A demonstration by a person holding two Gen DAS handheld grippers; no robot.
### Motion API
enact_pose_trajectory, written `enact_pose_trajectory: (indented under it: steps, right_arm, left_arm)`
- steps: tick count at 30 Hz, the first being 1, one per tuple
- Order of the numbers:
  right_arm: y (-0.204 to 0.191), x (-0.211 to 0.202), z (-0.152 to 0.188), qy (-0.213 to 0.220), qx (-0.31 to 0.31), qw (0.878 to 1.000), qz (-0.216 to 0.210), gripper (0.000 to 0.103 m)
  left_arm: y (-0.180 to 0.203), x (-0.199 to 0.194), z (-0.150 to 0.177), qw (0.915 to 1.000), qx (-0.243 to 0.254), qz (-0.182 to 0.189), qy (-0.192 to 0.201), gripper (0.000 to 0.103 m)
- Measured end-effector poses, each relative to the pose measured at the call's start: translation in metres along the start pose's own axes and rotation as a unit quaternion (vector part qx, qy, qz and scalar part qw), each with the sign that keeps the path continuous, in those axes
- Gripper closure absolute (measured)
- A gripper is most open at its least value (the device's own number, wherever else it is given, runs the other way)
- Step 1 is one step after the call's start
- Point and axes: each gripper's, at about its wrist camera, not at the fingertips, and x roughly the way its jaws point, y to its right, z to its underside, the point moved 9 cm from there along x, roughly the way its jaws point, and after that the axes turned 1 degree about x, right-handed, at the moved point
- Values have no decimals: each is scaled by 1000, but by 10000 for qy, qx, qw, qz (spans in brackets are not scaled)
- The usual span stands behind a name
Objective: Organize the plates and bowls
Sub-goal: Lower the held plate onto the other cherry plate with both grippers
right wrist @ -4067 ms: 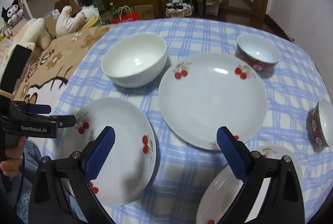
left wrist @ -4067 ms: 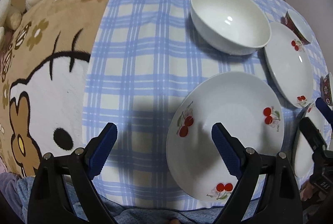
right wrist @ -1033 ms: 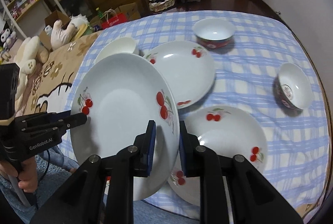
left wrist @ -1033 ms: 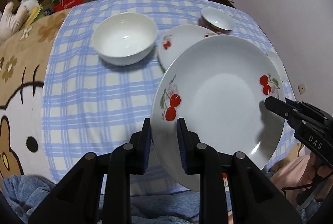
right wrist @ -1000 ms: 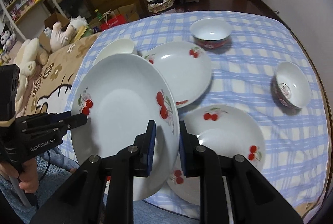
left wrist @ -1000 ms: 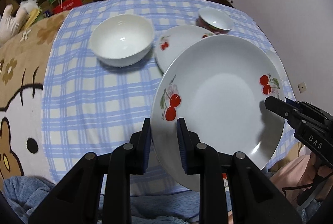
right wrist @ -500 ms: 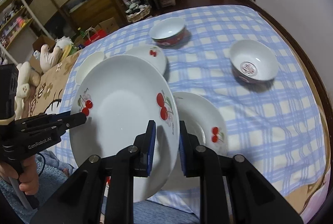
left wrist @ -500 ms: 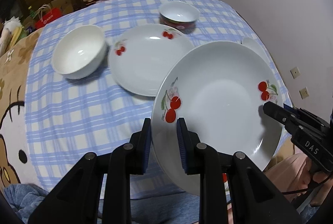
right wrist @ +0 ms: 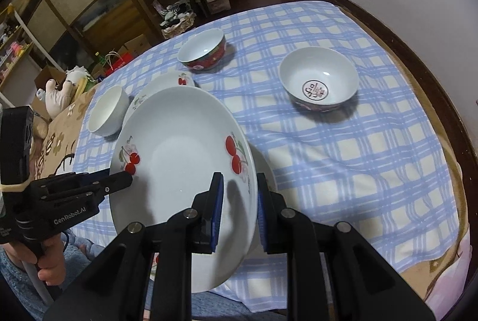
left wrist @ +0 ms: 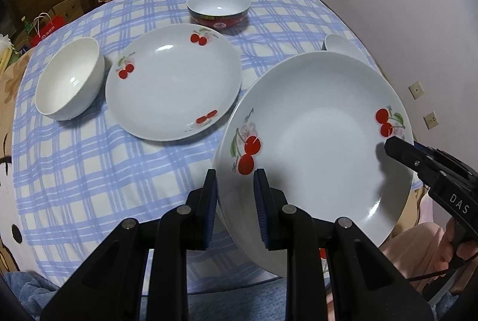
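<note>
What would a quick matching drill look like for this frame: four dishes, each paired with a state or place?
Things:
1. held cherry plate
2. plain white bowl
3. bowl with red seal inside
4. flat cherry plate

States:
A. all white, at the cloth's left edge
B. lying on the cloth between two bowls
C. standing alone on the right of the cloth
D. lifted, left tool and right tool clamped on opposite rims

Pairs: 1-D, 2-A, 3-C, 4-B
</note>
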Motion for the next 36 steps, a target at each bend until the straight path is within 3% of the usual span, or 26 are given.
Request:
enact_pose_trajectory:
  steps: [7,16,36]
  right_arm:
    - [8,14,10,-50,134,9999,-80,81]
    - [11,38,29,-146,216,9996,-75,81]
    - [18,48,29,-67,362,9992,-146,81]
  left_arm:
    - [-3,15,11,9999,-97,95,-19,80]
    - [-10,29,25,9999,-49,-96,-44,80]
    - [-9,47,36,9997,-63,-187,-111,80]
